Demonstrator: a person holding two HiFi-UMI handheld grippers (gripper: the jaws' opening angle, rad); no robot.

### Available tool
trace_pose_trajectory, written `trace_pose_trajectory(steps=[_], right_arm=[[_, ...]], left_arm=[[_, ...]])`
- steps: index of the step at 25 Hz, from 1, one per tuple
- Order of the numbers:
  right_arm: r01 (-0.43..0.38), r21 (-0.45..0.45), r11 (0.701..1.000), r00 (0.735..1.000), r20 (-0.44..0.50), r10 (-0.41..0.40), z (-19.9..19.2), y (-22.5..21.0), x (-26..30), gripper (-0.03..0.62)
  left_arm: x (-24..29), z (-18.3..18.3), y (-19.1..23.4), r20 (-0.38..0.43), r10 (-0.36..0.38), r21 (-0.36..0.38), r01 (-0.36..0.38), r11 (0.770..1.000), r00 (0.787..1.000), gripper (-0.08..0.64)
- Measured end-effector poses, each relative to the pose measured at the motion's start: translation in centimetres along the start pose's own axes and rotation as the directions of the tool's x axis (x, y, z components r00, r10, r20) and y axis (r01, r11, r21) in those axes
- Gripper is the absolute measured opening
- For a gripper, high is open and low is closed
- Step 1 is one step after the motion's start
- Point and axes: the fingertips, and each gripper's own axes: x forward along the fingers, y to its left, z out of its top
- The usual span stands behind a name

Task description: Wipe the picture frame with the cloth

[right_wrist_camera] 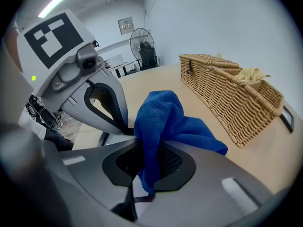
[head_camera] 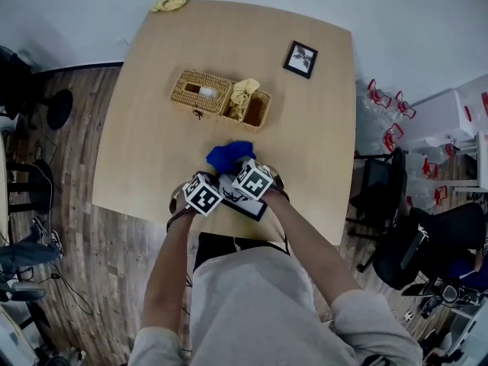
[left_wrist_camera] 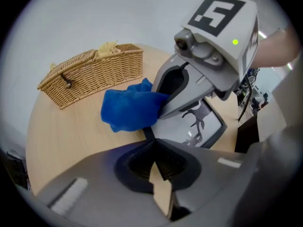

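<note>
A black picture frame [left_wrist_camera: 201, 126] with a dark plant print lies flat near the table's near edge [head_camera: 245, 204]. My left gripper [left_wrist_camera: 154, 148] is shut on its edge; a dark strip of the frame runs into the closed jaws. My right gripper [right_wrist_camera: 147, 167] is shut on a blue cloth [right_wrist_camera: 163, 124], which bunches up out of the jaws. The cloth [left_wrist_camera: 130, 108] rests on the table just past the frame's far corner [head_camera: 229, 156]. In the head view both marker cubes sit side by side over the frame, left gripper [head_camera: 204, 194], right gripper [head_camera: 252, 178].
A wicker basket [head_camera: 217, 97] with a yellow cloth [head_camera: 244, 94] in its open half stands mid-table, beyond the blue cloth. A second small black frame [head_camera: 301, 59] lies at the far right. Another yellow cloth [head_camera: 169, 1] sits at the far edge. Office chairs [head_camera: 412, 235] stand right of the table.
</note>
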Motion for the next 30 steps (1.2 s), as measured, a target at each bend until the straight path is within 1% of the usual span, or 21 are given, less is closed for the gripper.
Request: trace_pose_trajectory(steps=[5,10,16,30], right_arm=[[-0.006,0.035,0.999,1.0,-0.001,0.006,-0.3,-0.3,-0.8,0.046],[0.01,0.017,1.0,1.0,-0.008,-0.01,-1.1,-0.6,-1.8,0.046],[0.012,0.03,0.999,1.0,-0.019,-0.012,-2.2,-0.5,-2.9,0.046],[0.033,0.027,0.999,0.999,-0.037,-0.032,-5.1,-0.6,-4.2,0.046]], left_arm=[[0.0,0.0,-0.1,-0.006,0.0,-0.005,0.0,1.0,1.0,0.052],[-0.1,0.0,0.0,-0.003,0.002,-0.011,-0.002,1.0,1.0,0.054],[-0.1,0.1,0.0,-0.002,0.003,-0.007,-0.003,1.0,1.0,0.054],[0.0,-0.1,0.1,0.005,0.022,-0.005,-0.022,1.0,1.0,0.054]])
